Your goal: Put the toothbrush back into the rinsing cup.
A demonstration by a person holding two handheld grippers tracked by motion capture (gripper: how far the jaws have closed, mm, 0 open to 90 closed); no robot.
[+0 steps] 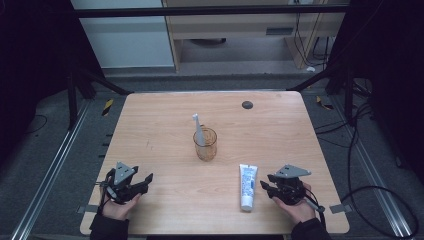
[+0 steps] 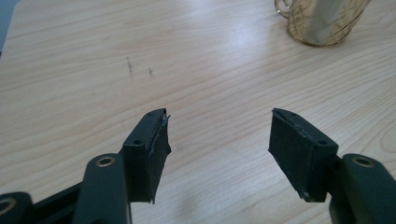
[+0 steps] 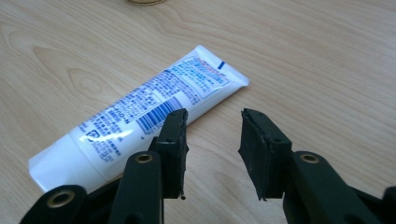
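Near the counter's front left corner the left tool (image 1: 142, 181) rests with jaws wide apart, holding nothing. Mid-counter a glass cup (image 1: 205, 144) keeps a toothbrush (image 1: 198, 129) upright. The toothpaste tube (image 1: 247, 186) lies flat near the front edge, just left of the right tool (image 1: 265, 181), whose jaws stand apart, seemingly ready for it.

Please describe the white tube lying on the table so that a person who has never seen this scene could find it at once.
Start at the wooden table and find the amber glass cup with a toothbrush near its middle. Nearer the person, just beside the right gripper, lies the white tube. It is the one flat-lying item, printed with blue text and a barcode.
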